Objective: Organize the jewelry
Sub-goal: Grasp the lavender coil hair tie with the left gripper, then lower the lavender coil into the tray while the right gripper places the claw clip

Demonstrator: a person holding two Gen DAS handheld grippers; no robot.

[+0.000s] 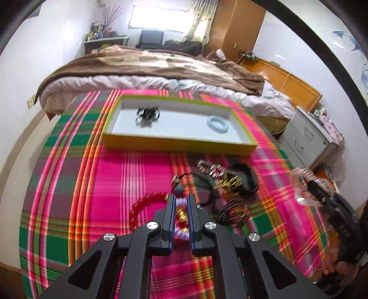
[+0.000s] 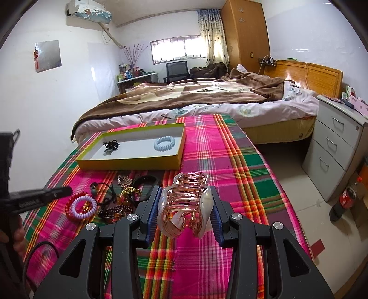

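Ahead and left of the right claw (image 2: pixel 184 202), clamped on the pink hair clip (image 2: pixel 185 207), lies the yellow tray (image 2: pixel 128 163); left claw (image 1: pixel 180 202) pinches the lilac coil tie (image 1: pixel 181 230).

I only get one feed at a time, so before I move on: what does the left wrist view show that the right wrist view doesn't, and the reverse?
Only the left wrist view: the left gripper shut on the lilac coil hair tie, seen from close up.

Only the right wrist view: the right gripper clamping the clear pink claw clip, a cola bottle, a wall air conditioner.

Both: the yellow box holding a blue coil hair tie, and the jewelry pile.
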